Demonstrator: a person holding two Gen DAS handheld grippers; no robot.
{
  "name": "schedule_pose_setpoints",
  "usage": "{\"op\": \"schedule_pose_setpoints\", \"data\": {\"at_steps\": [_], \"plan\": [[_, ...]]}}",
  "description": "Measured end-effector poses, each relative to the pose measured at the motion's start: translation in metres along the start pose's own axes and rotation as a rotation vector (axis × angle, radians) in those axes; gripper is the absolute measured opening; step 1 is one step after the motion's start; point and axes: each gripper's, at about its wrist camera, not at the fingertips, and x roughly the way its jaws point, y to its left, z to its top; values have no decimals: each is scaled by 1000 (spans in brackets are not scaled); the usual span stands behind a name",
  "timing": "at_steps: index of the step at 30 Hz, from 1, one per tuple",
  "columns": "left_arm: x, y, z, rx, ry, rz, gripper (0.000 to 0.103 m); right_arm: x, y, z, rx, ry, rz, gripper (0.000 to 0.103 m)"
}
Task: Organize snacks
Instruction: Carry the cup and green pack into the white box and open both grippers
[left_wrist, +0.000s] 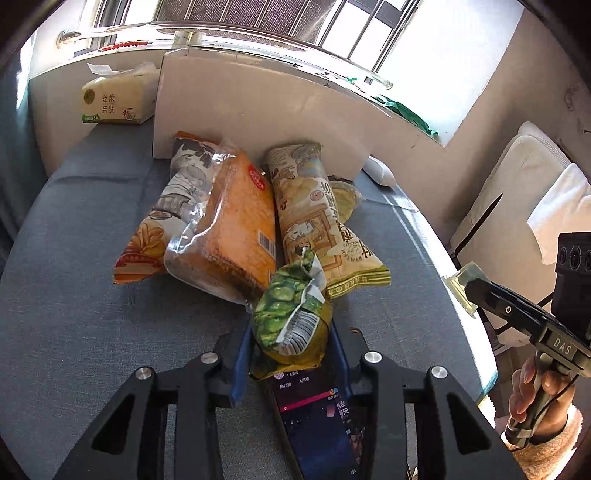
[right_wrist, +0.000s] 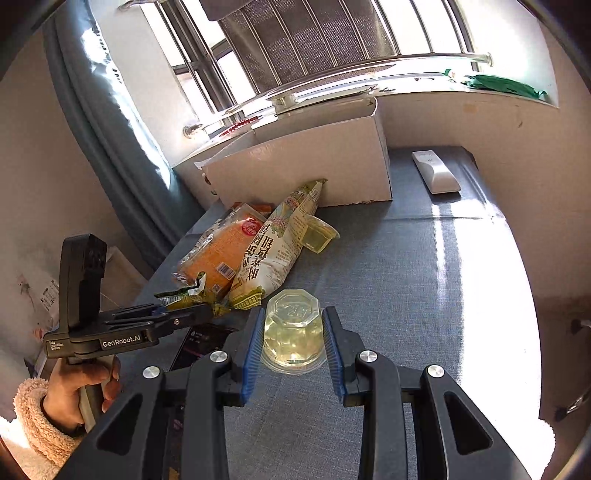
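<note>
A jelly cup (right_wrist: 292, 330) sits clamped between the blue pads of the right gripper (right_wrist: 293, 341), lifted clear of the grey bench (right_wrist: 406, 277) and tipped so its sealed top faces away from the camera. The fingers are clenched on its sides; from the left wrist view the same cup (left_wrist: 460, 286) shows at the tip of that gripper, out over the bench's right edge.

The left gripper (left_wrist: 291, 345) has a crumpled green packet (left_wrist: 291, 314) between its fingers. The pads look to be pressing on it, so I take that as a grip too. A phone (left_wrist: 317, 417) with a lit screen lies on the bench right under this gripper.

Just beyond the packet lies the pile that is left to do: an orange cracker pack (left_wrist: 236, 229), a tall cream bag (left_wrist: 314, 214) beside it, another bag (left_wrist: 162, 210) half under the cracker pack on the left, and a second jelly cup (right_wrist: 317, 234) touching the cream bag's far side. Behind them all stands a white box (right_wrist: 306, 170), open at the top, against the windowsill.

So both hands seem loaded and the step in hand is the carry. If the box is where the snacks belong, as I would guess, the next move calls for each gripper to rise over the near wall, clear the pile, and let go only once over the opening. The cup is slick and round, so it wants a steady grip until then; the packet is floppy and could snag on the box edge.
</note>
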Motion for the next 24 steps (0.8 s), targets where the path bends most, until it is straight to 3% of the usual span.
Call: {"op": "schedule_pose_setpoints", "data": {"at_steps": [6,8,11,15,19,24], "plan": [[-42,7,-3,12,-78,-18,35,2,3,3,2,-11,12,34],[-49,7,-1,17,-60,-59,35,3,6,6,-7,-10,16,34],[-57,5,0,67,-71,-28,34,7,10,9,-8,-7,34,34],[-73,12,10,53,-119,-42,34,10,18,16,-34,-9,38,34],[-78,11,53,97,-187,-34,34,16,25,46,-76,-29,38,34],[-69,10,141,141,-268,-14,34,28,26,120,-97,-91,41,34]]}}
